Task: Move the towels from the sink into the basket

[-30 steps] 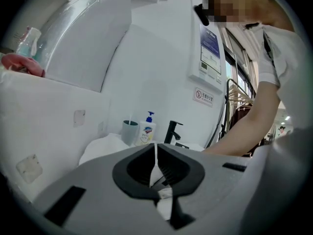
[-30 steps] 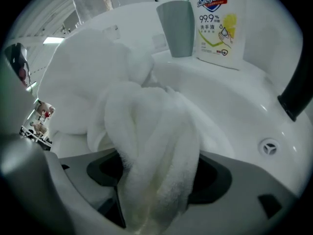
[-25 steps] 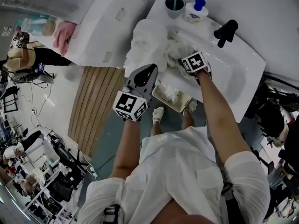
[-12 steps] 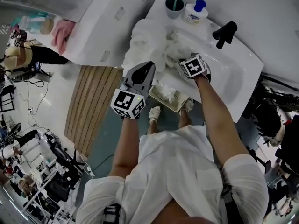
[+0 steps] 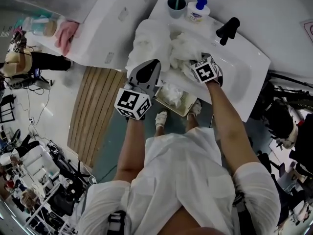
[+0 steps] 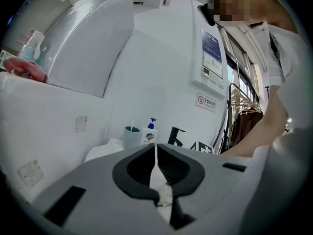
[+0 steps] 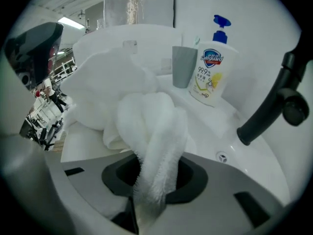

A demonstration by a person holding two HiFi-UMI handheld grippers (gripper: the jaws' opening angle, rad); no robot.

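Our right tongs are clamping a fluffy towel. The jaws have just been closing on it, and they are pinching a thick fold, likely so it will not slip on the lift. The towel is reaching up over the sink, and its far end is running into the heap draped on the left rim. Our left tongs are hovering level with jaws together and empty, just beside the basket and out of the carry path. The basket is sitting by our feet under the sink's front edge, with one towel already lying inside.
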